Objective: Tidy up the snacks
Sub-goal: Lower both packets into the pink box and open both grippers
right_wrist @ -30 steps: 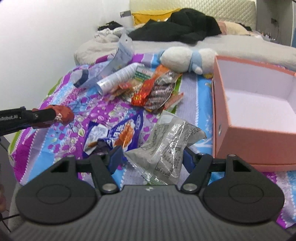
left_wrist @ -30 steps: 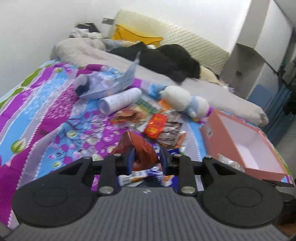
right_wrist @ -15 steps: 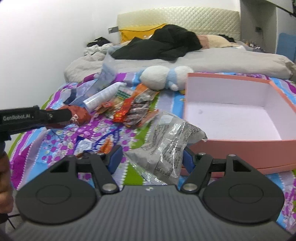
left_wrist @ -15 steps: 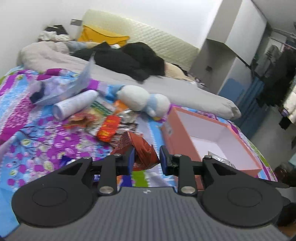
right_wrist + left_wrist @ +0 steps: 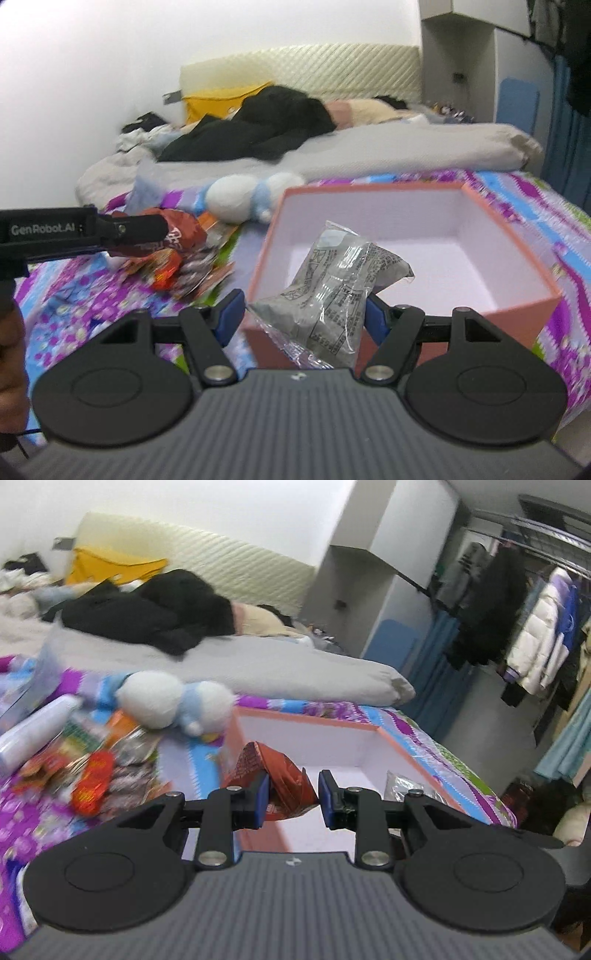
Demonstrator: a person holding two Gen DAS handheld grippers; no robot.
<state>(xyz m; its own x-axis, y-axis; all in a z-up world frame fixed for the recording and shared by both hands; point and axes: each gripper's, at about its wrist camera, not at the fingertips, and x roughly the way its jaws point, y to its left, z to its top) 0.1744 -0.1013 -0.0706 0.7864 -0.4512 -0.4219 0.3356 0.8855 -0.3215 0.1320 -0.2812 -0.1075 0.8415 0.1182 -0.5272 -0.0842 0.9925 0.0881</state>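
My left gripper [image 5: 291, 795] is shut on a crumpled red-brown snack packet [image 5: 273, 771], held in the air at the near left wall of the pink box [image 5: 306, 716]. From the right wrist view that same left gripper [image 5: 162, 229] reaches in from the left with the red packet [image 5: 184, 232]. My right gripper [image 5: 304, 314] is shut on a grey, clear-wrapped snack bag [image 5: 340, 284], held over the near rim of the pink box [image 5: 517, 236]. The grey bag [image 5: 402, 784] also peeks past the left gripper. The box has a white inside with nothing in it.
A heap of snack packets [image 5: 192, 269] lies on the purple flowered bedspread [image 5: 74, 314] left of the box, with a white tube [image 5: 33, 731] and a white-and-blue plush toy [image 5: 243, 195]. Black clothes, pillows and a grey blanket [image 5: 369, 147] lie behind. Hanging clothes [image 5: 535, 627] stand right of the bed.
Both grippers have carried their packets to the right toward the pink box and a little upward. The box now fills the middle of both views; the snack heap has slid left.
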